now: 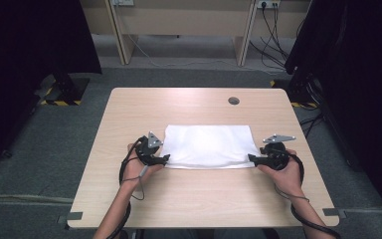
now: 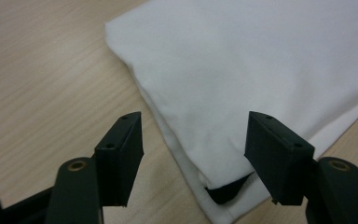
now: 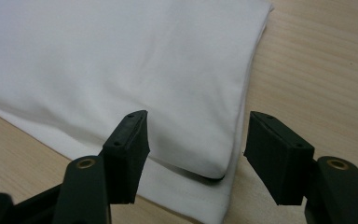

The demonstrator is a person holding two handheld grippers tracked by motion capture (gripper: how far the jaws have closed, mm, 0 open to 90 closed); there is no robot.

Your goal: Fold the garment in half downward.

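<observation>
White folded cloth (image 1: 209, 145), one item, lies flat on my wooden table (image 1: 189, 199), in its middle and toward my side, layered, with the top fold stopping short of the bottom hem at the near edge. Left gripper (image 1: 165, 160): at the cloth's near left corner, jaws parted wide, that corner (image 2: 214, 179) lying between them, pads clear of the fabric. Right gripper (image 1: 251, 158): at the near right corner (image 3: 209, 163), jaws likewise spread, corner between them, nothing gripped. Both my hands rest low at the table.
</observation>
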